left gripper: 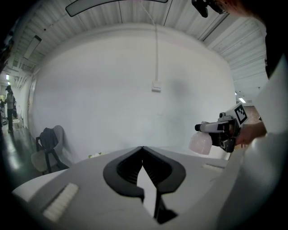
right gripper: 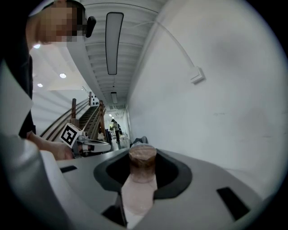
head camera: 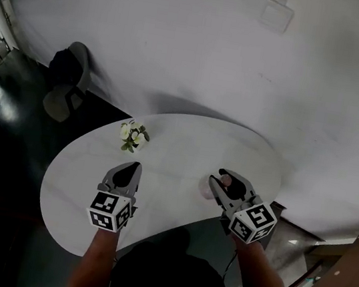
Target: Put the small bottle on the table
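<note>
White round table (head camera: 85, 185) below a bare wall (head camera: 193, 54). My right gripper (head camera: 220, 178) is clamped on the small bottle (right gripper: 141, 173), carried over the table's near right edge and, I'd judge, not set down yet. Lowering and release are left. Left gripper (head camera: 134, 166) hovers empty, jaws together.
</note>
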`<state>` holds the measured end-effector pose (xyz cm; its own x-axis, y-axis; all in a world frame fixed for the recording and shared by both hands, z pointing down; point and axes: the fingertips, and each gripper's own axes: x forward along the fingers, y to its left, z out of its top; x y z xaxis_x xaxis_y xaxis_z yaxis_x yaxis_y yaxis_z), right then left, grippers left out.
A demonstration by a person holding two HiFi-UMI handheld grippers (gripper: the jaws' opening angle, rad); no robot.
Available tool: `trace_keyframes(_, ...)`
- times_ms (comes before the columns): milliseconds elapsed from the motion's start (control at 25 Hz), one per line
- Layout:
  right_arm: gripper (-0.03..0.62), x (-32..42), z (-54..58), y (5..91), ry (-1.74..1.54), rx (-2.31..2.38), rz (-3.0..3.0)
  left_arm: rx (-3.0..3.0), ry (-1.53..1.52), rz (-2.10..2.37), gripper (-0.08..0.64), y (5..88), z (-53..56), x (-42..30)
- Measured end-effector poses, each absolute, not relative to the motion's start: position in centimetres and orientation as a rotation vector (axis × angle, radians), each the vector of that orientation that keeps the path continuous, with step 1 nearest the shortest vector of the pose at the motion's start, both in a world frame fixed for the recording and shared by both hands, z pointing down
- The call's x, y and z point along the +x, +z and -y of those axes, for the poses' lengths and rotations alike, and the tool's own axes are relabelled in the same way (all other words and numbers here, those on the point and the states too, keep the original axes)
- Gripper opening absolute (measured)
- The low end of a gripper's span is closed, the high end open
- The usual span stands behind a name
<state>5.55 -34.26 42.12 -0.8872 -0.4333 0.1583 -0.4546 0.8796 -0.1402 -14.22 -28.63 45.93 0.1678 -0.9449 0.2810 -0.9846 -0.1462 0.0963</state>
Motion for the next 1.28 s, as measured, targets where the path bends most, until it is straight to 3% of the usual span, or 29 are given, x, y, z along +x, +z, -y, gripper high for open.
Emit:
trace_keyframes(720, 0.141, 0.8, 35.0, 46.4, 0.425, 0.721, 2.832, 2.226, 0.240, 1.734, 0.012, 49.9, 31.0, -16.7)
trace_keyframes(1280, 0.141, -2.5, 44.4, 52.9, 0.373, 0.479, 2.751, 2.133, 0.234, 1.734, 0.012, 52.4, 38.4, -14.5)
